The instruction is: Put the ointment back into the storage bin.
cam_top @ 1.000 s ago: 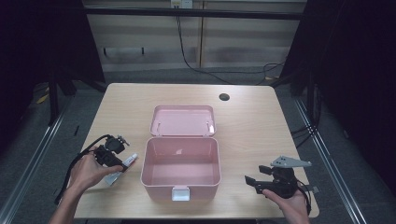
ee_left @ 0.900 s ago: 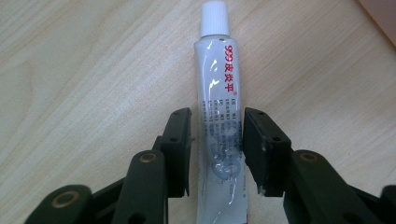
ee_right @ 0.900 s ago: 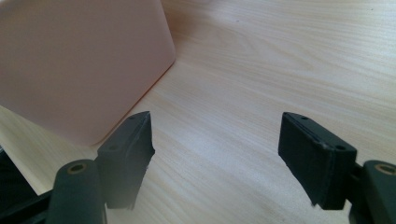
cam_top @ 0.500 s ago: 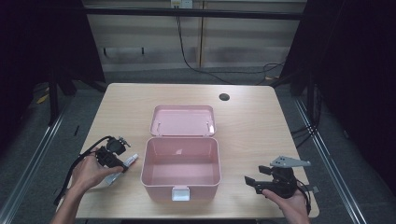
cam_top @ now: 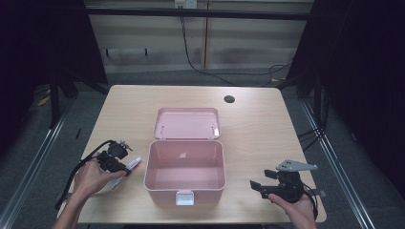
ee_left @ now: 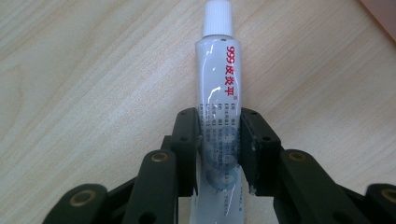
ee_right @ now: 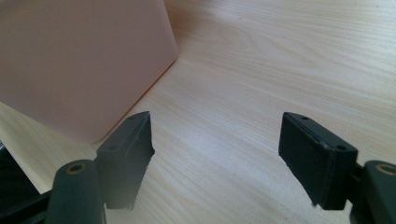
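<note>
Tube first: in the left gripper view we see a white ointment tube with red lettering and a white cap lying flat on the wood, and our left gripper has its two jaws closed against the tube's sides near its lower half, cap pointing away from us. In the high view the same tube lies near the table's front left corner, just beside the left wall of the pink box, with our left gripper on it.

At the front right corner our right gripper sits low over the table, well apart from the box. Its own view shows the jaws standing wide apart with bare wood between them and the box's pink wall to one side, so it holds nothing.

Farther in, the box stands open at the middle of the front edge, its latch facing us and its inside bare as far as we can see. Its lid is swung back flat on the table behind it. Beyond that a dark round hole marks the far edge.

We judge the work to be at its start: the grasp on the tube looks made, yet the tube rests on the table. What is left is lifting it, carrying it over the left wall, laying it inside, and perhaps closing the lid.
</note>
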`<state>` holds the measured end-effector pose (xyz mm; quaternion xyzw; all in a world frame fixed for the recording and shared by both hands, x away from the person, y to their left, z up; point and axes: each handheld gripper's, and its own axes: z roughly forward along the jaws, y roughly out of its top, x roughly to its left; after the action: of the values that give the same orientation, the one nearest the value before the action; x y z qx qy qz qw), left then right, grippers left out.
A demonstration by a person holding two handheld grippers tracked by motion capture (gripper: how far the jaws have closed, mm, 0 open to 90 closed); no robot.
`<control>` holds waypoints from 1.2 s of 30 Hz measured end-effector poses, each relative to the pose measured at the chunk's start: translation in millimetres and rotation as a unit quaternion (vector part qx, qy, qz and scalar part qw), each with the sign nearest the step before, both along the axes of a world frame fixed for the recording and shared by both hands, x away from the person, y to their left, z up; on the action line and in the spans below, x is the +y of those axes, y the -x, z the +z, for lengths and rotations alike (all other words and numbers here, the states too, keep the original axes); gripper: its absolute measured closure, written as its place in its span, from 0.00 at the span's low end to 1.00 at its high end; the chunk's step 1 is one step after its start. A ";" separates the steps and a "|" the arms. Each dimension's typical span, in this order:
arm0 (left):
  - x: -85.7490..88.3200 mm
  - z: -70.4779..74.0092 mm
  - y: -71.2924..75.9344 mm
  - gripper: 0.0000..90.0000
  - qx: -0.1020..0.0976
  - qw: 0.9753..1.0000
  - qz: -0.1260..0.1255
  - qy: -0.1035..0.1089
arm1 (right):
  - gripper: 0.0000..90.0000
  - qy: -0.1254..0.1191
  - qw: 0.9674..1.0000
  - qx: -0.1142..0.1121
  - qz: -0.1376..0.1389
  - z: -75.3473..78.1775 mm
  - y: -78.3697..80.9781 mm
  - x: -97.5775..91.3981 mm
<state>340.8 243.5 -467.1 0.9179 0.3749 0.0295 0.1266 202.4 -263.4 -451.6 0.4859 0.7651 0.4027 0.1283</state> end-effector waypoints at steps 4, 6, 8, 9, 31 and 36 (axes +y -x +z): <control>1.6 1.7 -0.9 0.78 -0.001 1.000 0.001 0.004 | 0.29 -0.001 1.000 0.001 -0.002 -0.2 -0.4 -0.6; 3.9 2.2 -1.2 0.79 0.002 1.000 0.005 0.009 | 0.29 -0.001 1.000 0.002 -0.002 -0.1 -0.6 -0.5; 6.0 1.9 -1.6 0.79 0.003 1.000 -0.003 0.016 | 0.29 -0.001 1.000 0.002 0.000 -0.3 -1.0 -0.4; 6.8 1.8 -1.3 0.79 0.006 1.000 0.003 0.018 | 0.29 -0.001 1.000 0.002 0.000 -0.3 -1.2 -0.3; 27.2 16.3 3.2 0.79 0.013 0.995 0.015 0.093 | 0.28 -0.004 1.000 0.002 -0.008 -0.4 -1.9 -2.3; 28.6 21.8 5.0 0.79 0.019 0.994 0.014 0.103 | 0.28 -0.004 1.000 0.004 -0.008 -0.3 -2.2 -2.1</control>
<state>335.8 272.1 -445.3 0.8951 0.3910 -0.0252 0.2126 204.6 -265.5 -451.9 0.4941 0.7598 0.4031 0.1269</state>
